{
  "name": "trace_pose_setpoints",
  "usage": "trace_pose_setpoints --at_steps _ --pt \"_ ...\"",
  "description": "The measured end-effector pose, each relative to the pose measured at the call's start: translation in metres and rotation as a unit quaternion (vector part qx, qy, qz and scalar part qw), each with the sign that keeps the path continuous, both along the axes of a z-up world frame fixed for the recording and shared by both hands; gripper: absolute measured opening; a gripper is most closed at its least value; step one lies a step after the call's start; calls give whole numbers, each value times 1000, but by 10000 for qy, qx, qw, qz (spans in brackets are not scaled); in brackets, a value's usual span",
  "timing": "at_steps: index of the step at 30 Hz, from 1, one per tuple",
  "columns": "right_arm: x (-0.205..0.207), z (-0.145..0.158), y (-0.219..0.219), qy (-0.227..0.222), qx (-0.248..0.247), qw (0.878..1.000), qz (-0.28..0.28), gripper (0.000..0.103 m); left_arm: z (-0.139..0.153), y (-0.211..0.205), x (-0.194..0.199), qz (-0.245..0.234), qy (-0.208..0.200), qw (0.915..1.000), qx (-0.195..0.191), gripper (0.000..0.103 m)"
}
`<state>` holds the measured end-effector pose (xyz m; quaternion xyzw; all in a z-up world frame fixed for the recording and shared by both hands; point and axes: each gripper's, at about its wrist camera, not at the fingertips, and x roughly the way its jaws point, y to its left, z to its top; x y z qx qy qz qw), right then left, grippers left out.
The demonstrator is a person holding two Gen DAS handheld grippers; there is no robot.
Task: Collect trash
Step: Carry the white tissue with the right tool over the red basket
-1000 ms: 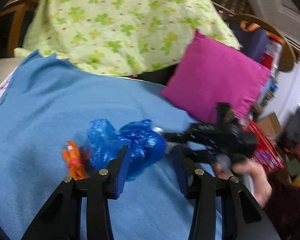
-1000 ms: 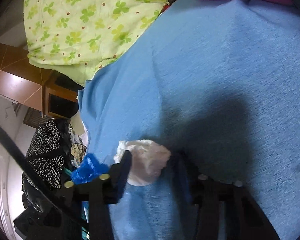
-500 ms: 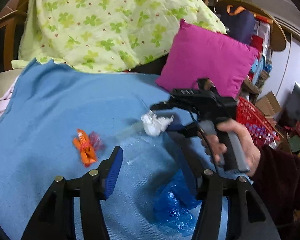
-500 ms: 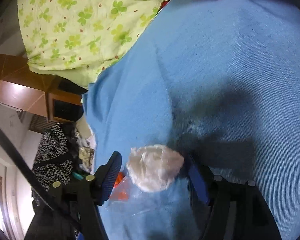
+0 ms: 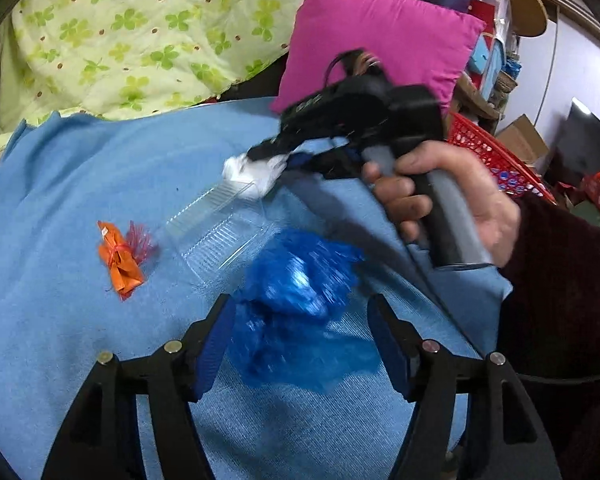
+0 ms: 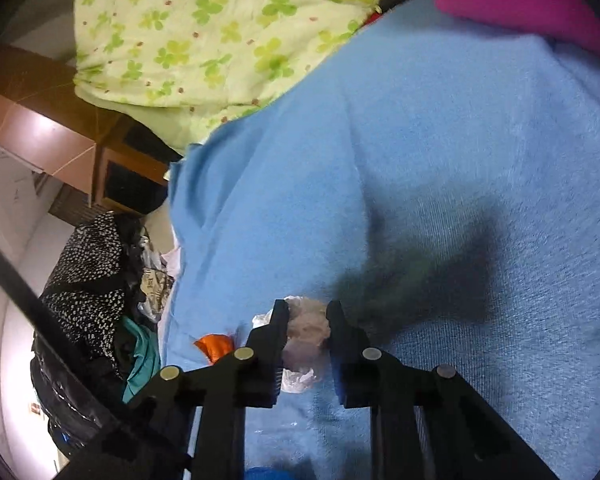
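Clamping the white tissue wad [image 6: 306,334], the right gripper [image 6: 307,320] has its jaws drawn tight on it; they have just been closing, and the wad bulges out ahead of and below the pads. Seen from the left wrist, the same wad [image 5: 250,174] sits at the tips of the right gripper [image 5: 272,156], just clear of the blue blanket [image 5: 100,360].

Left gripper [image 5: 300,344]: jaws apart, having just been opening, pads not pressing on anything. The crumpled blue plastic bag [image 5: 300,300] lies directly ahead of and between its fingers, loose on the blanket. Judgement: the left hand is the nearer one for the bag; a straight push forward and down would bracket it. The bag has no clear long axis, only a lumpy heap running roughly along the line of the fingers.

Ahead and to the left of the left gripper: a clear plastic tray [image 5: 216,224], then the orange wrapper [image 5: 120,258] farther left, both well apart from its pads. Tray's long side runs diagonally away to the right.

Hard to read: bag and right gripper are motion-blurred; tray edges nearly vanish against the blanket; whether the bag touches the tray cannot be told. No bin visible in either view.
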<state>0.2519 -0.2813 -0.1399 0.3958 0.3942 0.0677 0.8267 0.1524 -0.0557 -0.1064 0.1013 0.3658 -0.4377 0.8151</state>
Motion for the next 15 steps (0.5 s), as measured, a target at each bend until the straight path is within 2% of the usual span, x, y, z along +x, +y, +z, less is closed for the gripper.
trace_pose_setpoints --at_steps 10,15 --pt "-66 55 -26 -653 -817 9940 -314 21 -6 -21 7 214 54 9997 87 69" --pt "-113 78 -43 -1059 -957 9887 -461 21 -14 -39 3 204 55 9994 291 69"
